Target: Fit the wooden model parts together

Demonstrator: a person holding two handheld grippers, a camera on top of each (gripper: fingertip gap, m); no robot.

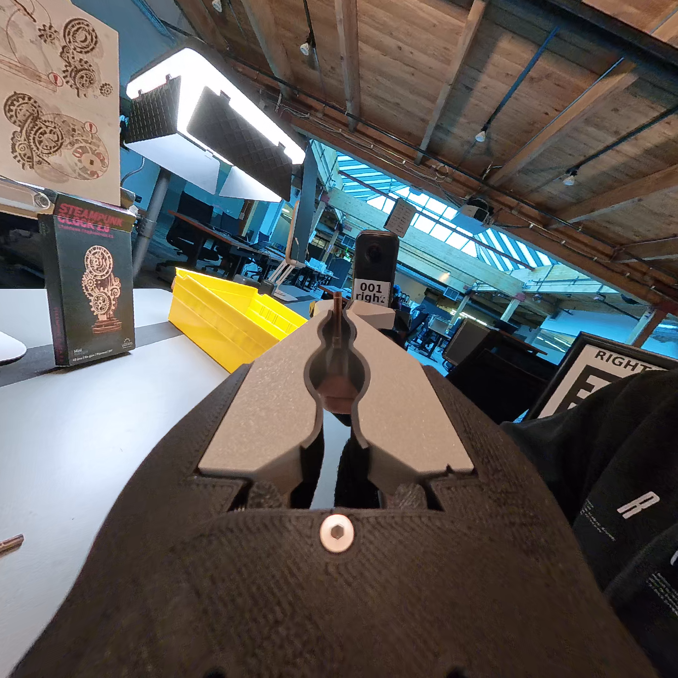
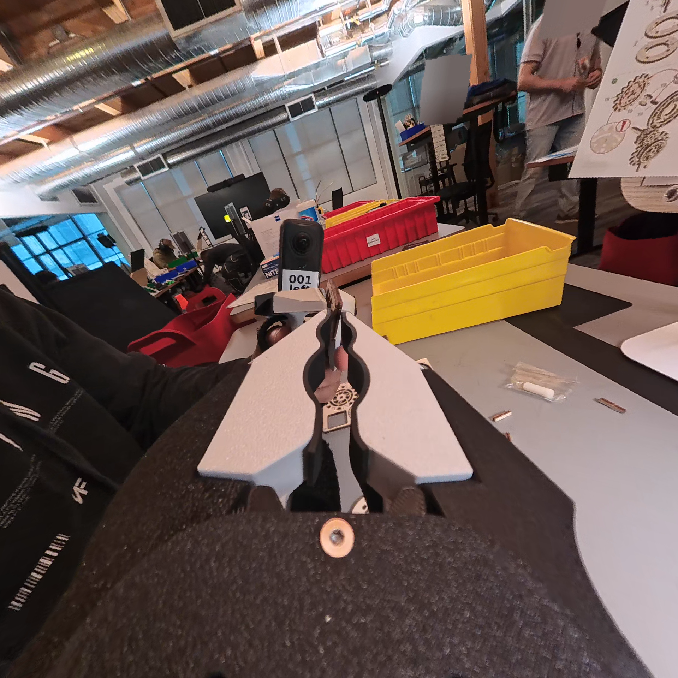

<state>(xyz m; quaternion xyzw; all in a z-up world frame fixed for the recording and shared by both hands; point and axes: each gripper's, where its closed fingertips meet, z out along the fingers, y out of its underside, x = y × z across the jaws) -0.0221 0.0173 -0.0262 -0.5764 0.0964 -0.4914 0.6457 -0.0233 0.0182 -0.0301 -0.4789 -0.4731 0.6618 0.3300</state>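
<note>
While the left hand-held gripper [image 1: 336, 315] clamps a thin wooden pin [image 1: 336, 312], hold it square. At its twelve o'clock, the right hand-held gripper [image 2: 335, 323] pinches a flat wooden part [image 2: 334, 312]; press gently.

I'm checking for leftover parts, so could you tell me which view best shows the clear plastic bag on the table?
The right wrist view: the clear plastic bag lies in plain sight on the grey table, right of the fingers. The left wrist view does not show it.

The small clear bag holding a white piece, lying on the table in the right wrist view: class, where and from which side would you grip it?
The clear bag lies flat on the grey table, apart from the loose wooden bits. Probably come from above and pinch a crumpled edge of the plastic, not the white piece inside, which could slip.
</note>
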